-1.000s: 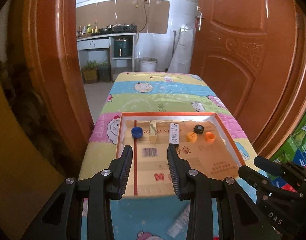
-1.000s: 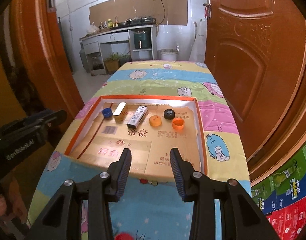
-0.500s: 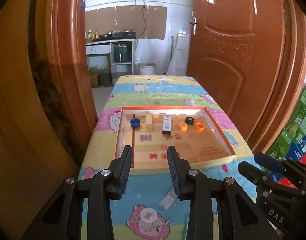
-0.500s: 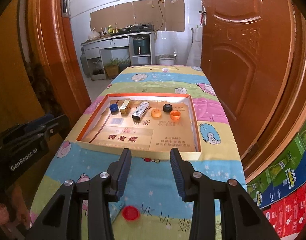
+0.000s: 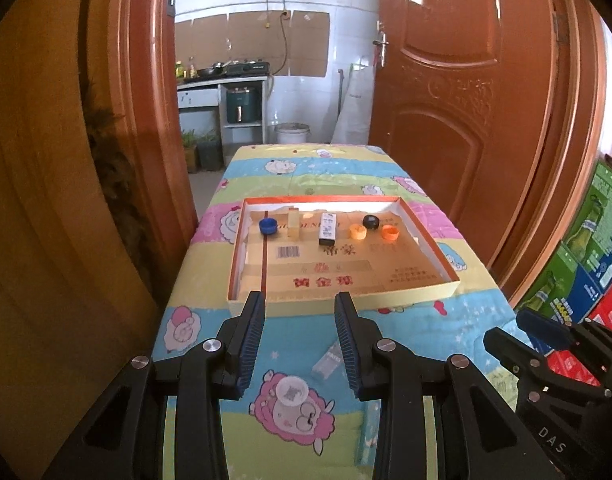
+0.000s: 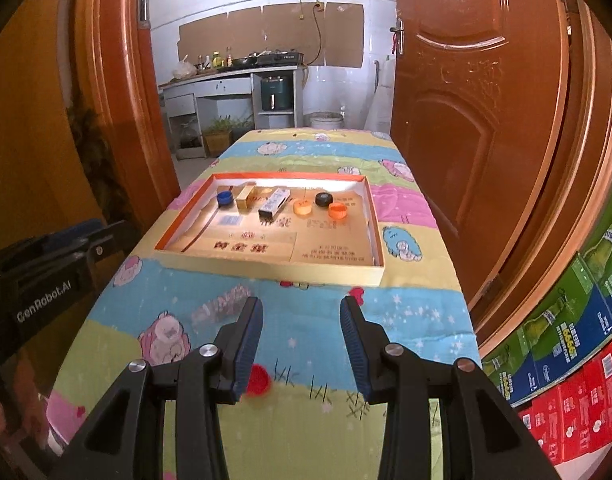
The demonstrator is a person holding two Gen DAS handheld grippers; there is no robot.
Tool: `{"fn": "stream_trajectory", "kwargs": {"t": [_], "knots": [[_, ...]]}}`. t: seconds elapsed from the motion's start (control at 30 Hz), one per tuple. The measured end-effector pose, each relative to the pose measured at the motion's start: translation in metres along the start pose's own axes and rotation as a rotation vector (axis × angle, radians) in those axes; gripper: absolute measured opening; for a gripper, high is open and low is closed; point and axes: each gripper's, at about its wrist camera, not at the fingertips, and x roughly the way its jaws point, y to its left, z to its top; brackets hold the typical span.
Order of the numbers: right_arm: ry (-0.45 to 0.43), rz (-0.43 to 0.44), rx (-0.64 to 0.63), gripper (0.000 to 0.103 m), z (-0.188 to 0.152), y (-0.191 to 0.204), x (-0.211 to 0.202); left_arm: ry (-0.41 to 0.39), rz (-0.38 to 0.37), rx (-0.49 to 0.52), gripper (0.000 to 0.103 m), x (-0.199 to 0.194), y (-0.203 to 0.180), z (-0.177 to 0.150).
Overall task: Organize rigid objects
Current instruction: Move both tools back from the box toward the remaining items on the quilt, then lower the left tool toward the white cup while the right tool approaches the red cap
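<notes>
A: Where does the left gripper [image 5: 299, 300] sit?

B: It hangs above the near end of the table [image 5: 306, 168], its jaws spread apart with nothing between them. Beyond its tips lies the tray [image 5: 346, 302], an orange-rimmed shallow box lined with printed cardboard.

A: And the right gripper [image 6: 301, 304]?

B: Its jaws are also wide apart and empty, and it hangs over the near part of the cartoon-print cloth [image 6: 406, 304]. A red cap [image 6: 259, 378] rests on the cloth just beside the inner side of its left finger, low in the right wrist view.

A: What is in the tray?

B: A row along the far side. From the left: a blue cap [image 5: 268, 226], a tan block [image 5: 293, 224] standing upright, a black-and-white box [image 5: 328, 229] lying flat, a yellow-orange cap [image 5: 357, 233], a black cap [image 5: 371, 222] and an orange cap [image 5: 390, 233]. The black cap sits slightly behind and between the two orange ones.

A: Anything loose on the cloth?

B: A clear box [image 5: 326, 361] lies just beside the left gripper's right finger, outside the tray. A clear round lid [image 5: 291, 391] rests on the pink sheep print, nearer the camera. In the right wrist view the clear box [image 6: 221, 306] lies to the left of the right gripper's left finger.

A: And around the table?

B: A brown door [image 5: 458, 92] stands open on the right, and stacked cartons [image 6: 578, 344] sit by the near right corner.
</notes>
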Motion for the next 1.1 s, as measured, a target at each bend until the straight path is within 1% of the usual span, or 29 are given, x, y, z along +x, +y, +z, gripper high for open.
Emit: {"fn": "stream_trajectory", "kwargs": {"t": [0.43, 0.67, 0.87, 1.1], "knots": [[0.047, 0.009, 0.020, 0.040, -0.026, 0.001, 0.001, 0.053, -0.006, -0.035, 0.037, 0.000, 0.020, -0.031], [0.062, 0.020, 0.018, 0.040, -0.035, 0.003, 0.004, 0.089, -0.009, -0.016, 0.037, 0.009, 0.018, -0.048], [0.091, 0.029, 0.016, 0.040, -0.046, 0.005, 0.011, 0.125, -0.041, -0.012, 0.037, 0.018, 0.017, -0.064], [0.118, 0.040, 0.023, 0.040, -0.054, 0.005, 0.019, 0.165, -0.040, -0.014, 0.037, 0.029, 0.016, -0.076]]}}
